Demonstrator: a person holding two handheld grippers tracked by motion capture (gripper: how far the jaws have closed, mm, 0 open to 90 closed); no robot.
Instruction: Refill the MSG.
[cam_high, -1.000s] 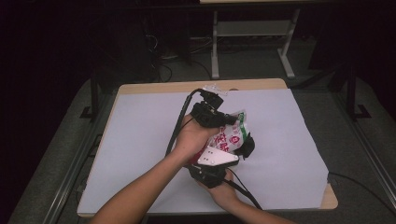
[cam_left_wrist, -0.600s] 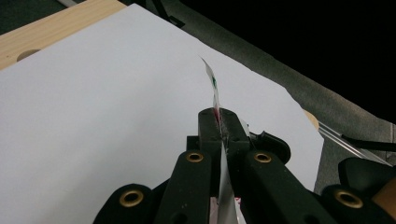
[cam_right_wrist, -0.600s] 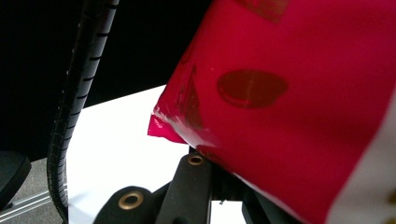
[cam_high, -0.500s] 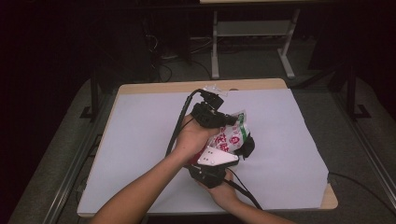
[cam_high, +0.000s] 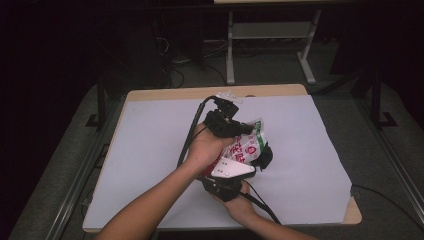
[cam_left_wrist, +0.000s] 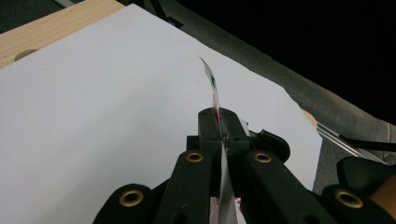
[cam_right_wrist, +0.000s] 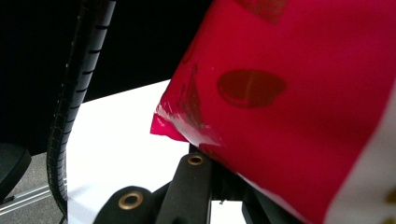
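Snack packet (cam_high: 246, 146), red and white with green trim, held up over the middle of white sheet (cam_high: 150, 150) on wooden table (cam_high: 270, 90). Left gripper (cam_left_wrist: 223, 125) clamped tight on packet's thin edge, seen edge-on between the jaws. Right gripper (cam_high: 227, 182) below, shut on packet's red lower part (cam_right_wrist: 299, 107).

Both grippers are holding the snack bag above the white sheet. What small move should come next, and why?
Probably pull the two grippers slowly apart to tear the snack bag open. The left gripper is shut on the bag's thin top edge, and the right gripper grips the bag from the near side. Both hold it above the white sheet, so a gentle opposite pull seems the natural step.
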